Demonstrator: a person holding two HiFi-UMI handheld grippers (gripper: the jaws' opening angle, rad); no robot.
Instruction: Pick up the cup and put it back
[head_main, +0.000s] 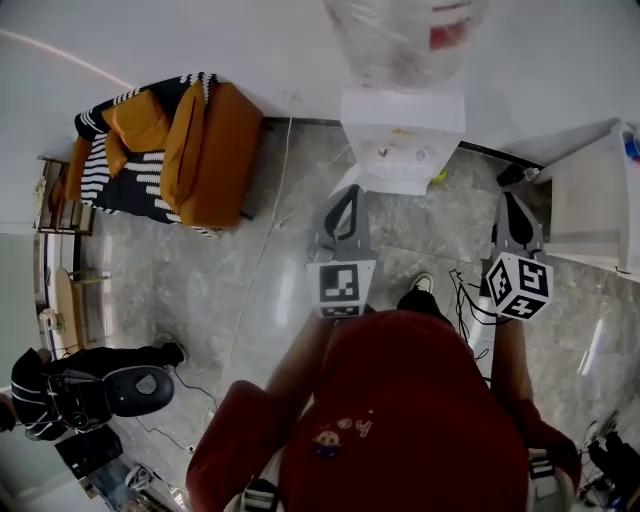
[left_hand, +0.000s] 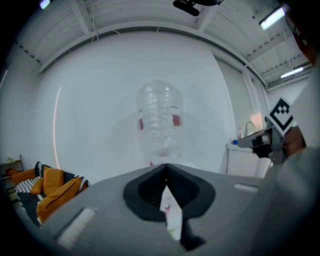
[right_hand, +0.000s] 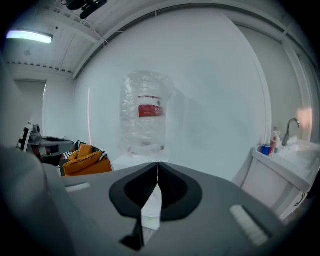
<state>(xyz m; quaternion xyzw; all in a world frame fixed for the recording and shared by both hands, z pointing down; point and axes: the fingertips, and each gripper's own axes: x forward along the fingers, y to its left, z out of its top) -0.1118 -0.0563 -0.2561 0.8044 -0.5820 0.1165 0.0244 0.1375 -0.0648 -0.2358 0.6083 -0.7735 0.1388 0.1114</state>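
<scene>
No cup shows in any view. My left gripper (head_main: 346, 192) and right gripper (head_main: 512, 200) are held side by side above the floor, both pointing at a white water dispenser (head_main: 402, 150) with a large clear bottle (head_main: 405, 40) on top. In the left gripper view the gripper (left_hand: 165, 167) has its jaws shut with nothing between them, and the bottle (left_hand: 160, 122) stands straight ahead. The right gripper (right_hand: 158, 165) is also shut and empty, with the bottle (right_hand: 145, 112) ahead of it and slightly left.
An orange sofa (head_main: 170, 150) with striped cushions stands at the left by the wall. A white cabinet with a sink (head_main: 590, 200) is at the right. Cables run over the grey tiled floor (head_main: 230, 290). A person in black (head_main: 90, 385) is at the lower left.
</scene>
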